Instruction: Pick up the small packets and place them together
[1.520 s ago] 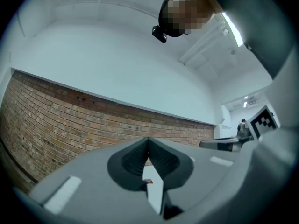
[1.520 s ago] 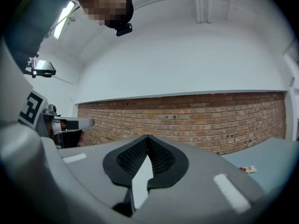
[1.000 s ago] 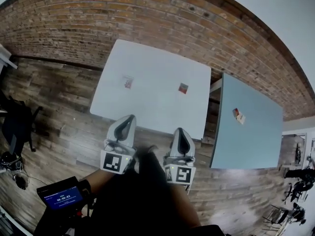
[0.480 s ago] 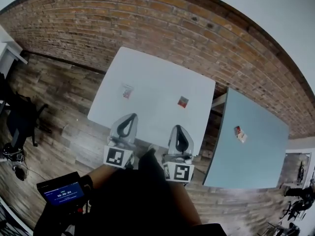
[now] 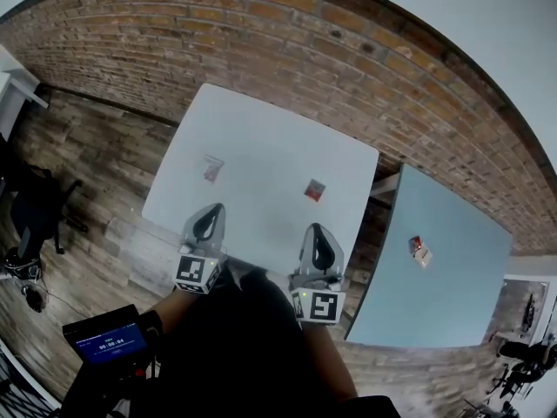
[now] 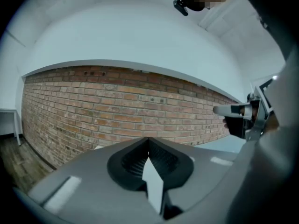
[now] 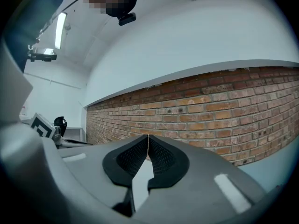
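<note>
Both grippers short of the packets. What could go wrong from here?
Left gripper and right gripper have shut jaws; unopened, they may shove the left packet or middle packet along the white table. A third packet lies on the separate blue table, across a gap: easily missed.

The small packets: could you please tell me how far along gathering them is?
Nothing looks done: the left packet and right packet lie apart on the white table, the third packet on the blue-grey table. Nothing is in hand; the left gripper and right gripper are shut and empty. All the gathering remains.
</note>
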Action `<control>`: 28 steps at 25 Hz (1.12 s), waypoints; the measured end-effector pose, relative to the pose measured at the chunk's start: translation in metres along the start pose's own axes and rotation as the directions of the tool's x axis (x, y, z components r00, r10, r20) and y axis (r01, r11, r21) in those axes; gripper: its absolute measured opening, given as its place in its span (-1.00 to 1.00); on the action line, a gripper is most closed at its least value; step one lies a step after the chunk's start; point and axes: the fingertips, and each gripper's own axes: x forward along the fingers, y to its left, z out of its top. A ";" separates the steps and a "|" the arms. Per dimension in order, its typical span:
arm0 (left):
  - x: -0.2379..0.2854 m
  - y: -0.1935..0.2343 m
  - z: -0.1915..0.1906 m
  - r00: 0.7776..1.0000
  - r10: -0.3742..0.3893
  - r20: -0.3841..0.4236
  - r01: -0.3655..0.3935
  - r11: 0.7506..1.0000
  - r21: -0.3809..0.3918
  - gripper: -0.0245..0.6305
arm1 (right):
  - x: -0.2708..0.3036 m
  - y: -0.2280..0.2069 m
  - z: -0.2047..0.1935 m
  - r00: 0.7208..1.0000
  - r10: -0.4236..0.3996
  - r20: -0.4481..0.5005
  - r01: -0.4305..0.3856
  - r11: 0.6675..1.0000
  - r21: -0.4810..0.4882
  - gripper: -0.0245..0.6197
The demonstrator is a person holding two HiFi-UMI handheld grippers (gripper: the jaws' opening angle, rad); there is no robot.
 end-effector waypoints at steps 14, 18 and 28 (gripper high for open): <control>0.083 0.112 -0.122 0.950 -0.048 -0.309 0.056 0.998 0.015 -0.83 | 0.067 0.026 -0.001 0.999 -0.016 -0.042 0.015 1.000 -0.007 -0.92; 0.096 0.135 -0.161 0.913 -0.073 -0.402 0.078 0.997 -0.003 -0.70 | 0.090 0.043 -0.001 0.998 -0.025 -0.054 0.025 1.000 0.013 -0.92; 0.106 0.158 -0.216 0.859 -0.079 -0.505 0.077 0.997 -0.025 -0.70 | 0.124 0.058 -0.001 0.997 -0.037 -0.072 0.038 0.999 0.009 -0.92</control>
